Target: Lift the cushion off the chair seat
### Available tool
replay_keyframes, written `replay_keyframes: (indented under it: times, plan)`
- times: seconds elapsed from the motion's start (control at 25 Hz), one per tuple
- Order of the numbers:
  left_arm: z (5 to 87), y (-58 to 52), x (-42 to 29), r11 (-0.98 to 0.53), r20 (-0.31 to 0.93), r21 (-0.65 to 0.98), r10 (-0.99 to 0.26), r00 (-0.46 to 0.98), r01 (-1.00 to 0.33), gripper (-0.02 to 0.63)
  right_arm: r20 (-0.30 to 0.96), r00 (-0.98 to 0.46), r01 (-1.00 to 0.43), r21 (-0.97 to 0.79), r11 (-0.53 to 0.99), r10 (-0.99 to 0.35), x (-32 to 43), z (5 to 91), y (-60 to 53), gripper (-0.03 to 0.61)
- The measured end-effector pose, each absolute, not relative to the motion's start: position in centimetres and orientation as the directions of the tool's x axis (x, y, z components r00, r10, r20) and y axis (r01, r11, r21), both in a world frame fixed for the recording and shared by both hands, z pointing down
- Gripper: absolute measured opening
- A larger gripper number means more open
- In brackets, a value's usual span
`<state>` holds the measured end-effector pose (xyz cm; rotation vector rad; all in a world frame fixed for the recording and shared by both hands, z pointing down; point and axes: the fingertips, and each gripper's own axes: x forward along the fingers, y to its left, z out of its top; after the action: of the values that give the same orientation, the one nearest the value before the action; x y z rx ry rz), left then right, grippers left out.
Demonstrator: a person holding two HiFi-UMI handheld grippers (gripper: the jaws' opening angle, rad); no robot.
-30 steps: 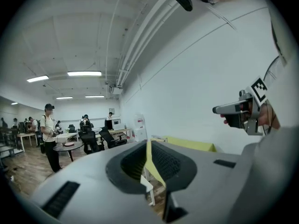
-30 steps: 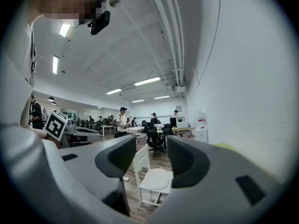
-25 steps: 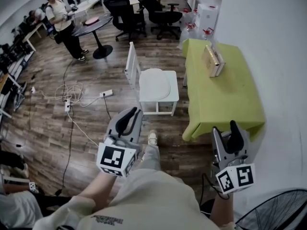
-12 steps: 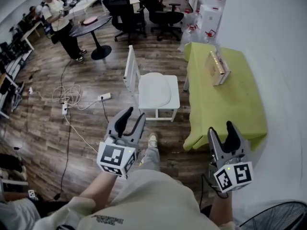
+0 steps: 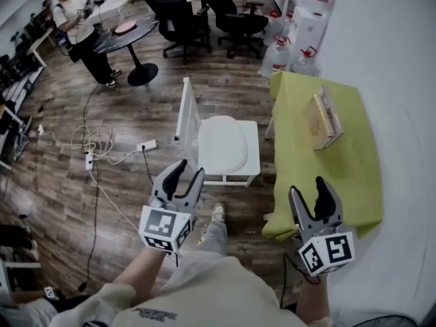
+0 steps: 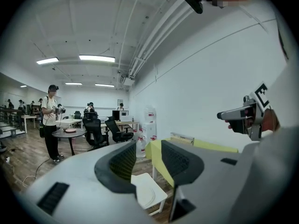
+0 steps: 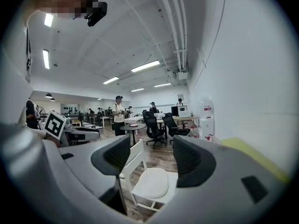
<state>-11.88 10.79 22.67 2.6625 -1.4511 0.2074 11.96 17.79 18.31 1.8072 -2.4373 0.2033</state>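
- Left tool [image 5: 185,171], lower left of centre in the head view: a second ago its jaws were nearly together. Now they stand part-way apart and are opening, with nothing between them, only the distant chair beyond.
- White chair [image 5: 185,111], middle of the frame: it has slid down the picture towards both tools, so the person is closing in on it.
- Cushion [image 5: 223,144]: the pale rounded pad lies flat on the chair seat at frame centre. It is untouched and well apart from either tool, so the lift has not begun.
- Right tool [image 5: 308,188], lower right: its jaws are wide, much as they were, and empty. In its own view the chair and cushion sit framed between them, far off.
- Green desk [image 5: 354,172], right side: it has dropped lower in the frame too, with a box [image 5: 323,120] lying on it.
- My read is that this is the approach, with both tools readied to take the cushion's edges. What remains is reaching forward and down to the seat.
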Motion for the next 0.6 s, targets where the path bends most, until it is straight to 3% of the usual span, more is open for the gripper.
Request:
replay_keyframes:
  times: [0.6]
  plan:
    - [28.6,-11.0,-12.8,-0.527,0.351,0.046,-0.787,0.508,-0.848,0.167,0.285,-0.34,-0.938,-0.172,0.302,-0.896,8.8,24.0,-5.8,0.285]
